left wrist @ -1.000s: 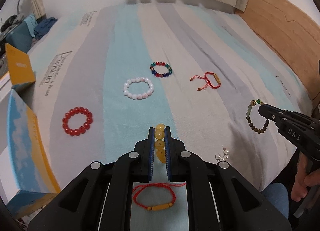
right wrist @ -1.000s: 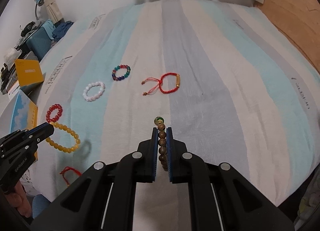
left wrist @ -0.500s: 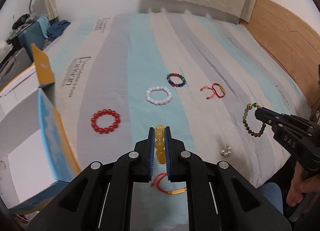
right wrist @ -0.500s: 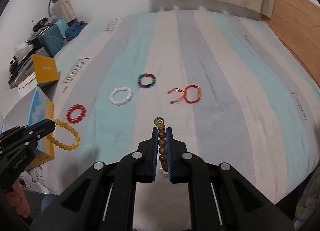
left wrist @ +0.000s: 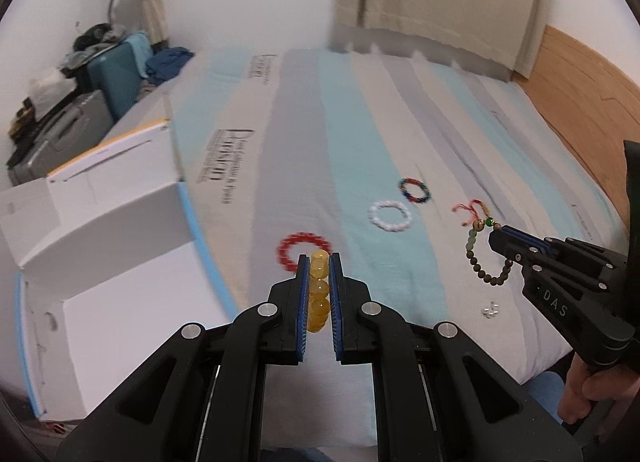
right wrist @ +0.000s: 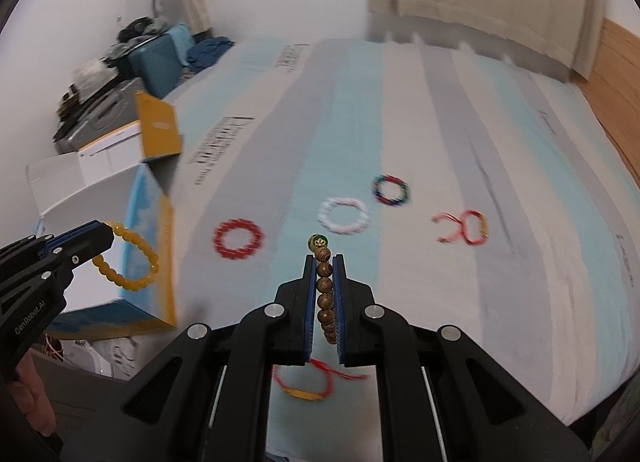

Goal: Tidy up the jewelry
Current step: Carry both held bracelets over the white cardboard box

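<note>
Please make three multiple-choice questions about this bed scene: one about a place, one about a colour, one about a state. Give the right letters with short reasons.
1. Where does the red bead bracelet lie?
A. on the striped bedcover
B. in the box
C. on the floor

2. What colour are the beads in the left hand-held gripper?
A. white
B. yellow
C. blue

3. The right hand-held gripper is:
A. open and empty
B. shut on the brown bead bracelet
C. resting on the bed

Answers: 1 A, it lies flat on the cover; 2 B, the yellow bead bracelet sits between the pads; 3 B, brown beads are clamped and hang above the bed.
</note>
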